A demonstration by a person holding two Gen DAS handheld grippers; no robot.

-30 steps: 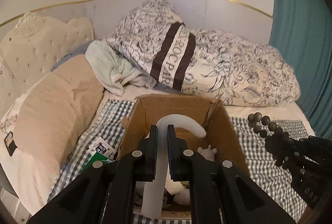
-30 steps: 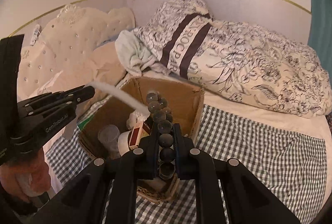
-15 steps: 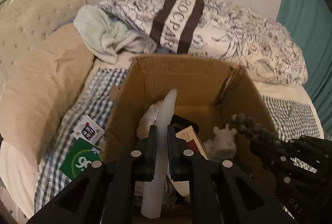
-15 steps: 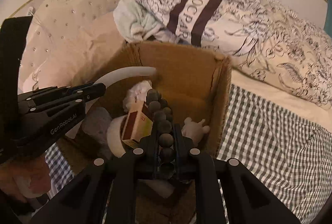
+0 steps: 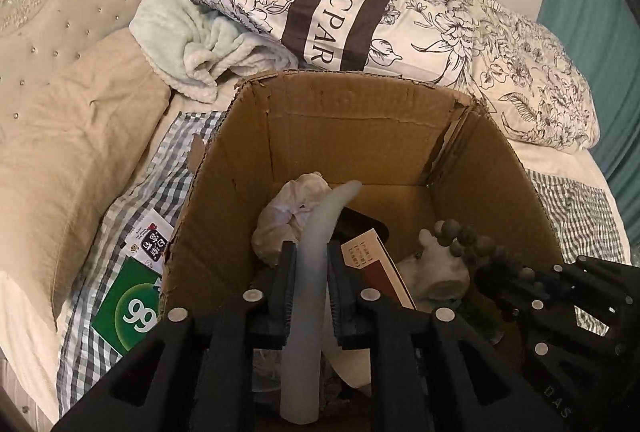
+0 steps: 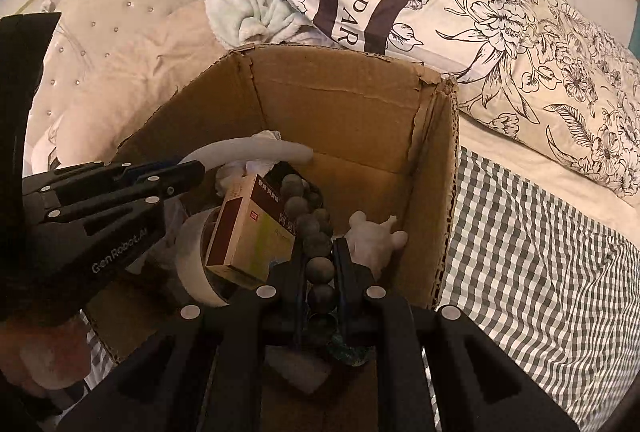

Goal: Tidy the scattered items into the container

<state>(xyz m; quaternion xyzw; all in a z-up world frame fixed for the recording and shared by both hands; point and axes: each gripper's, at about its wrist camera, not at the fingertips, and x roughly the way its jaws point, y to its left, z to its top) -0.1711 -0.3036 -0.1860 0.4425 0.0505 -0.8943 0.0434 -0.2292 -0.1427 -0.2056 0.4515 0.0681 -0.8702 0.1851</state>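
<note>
An open cardboard box [image 5: 344,120] [image 6: 344,100] stands on the bed. My left gripper [image 5: 308,264] [image 6: 192,168] is shut on a curved white shoehorn-like strip [image 5: 316,244] [image 6: 252,150], held inside the box. My right gripper [image 6: 318,252] [image 5: 520,272] is shut on a string of dark beads [image 6: 308,224] [image 5: 464,232], also inside the box. In the box lie a red and white carton [image 6: 248,232] [image 5: 376,264], a white figurine [image 6: 372,236] [image 5: 436,268], a crumpled white cloth [image 5: 292,212] and a roll of tape [image 6: 192,256].
A green card [image 5: 128,308] and a small white leaflet [image 5: 150,244] lie on the checked sheet [image 6: 540,252] left of the box. A beige pillow [image 5: 68,160], a pale green blanket [image 5: 192,44] and a floral duvet [image 6: 500,32] lie behind it.
Both grippers have moved forward and down from above the box into it, carrying the white strip and the beads with them.
</note>
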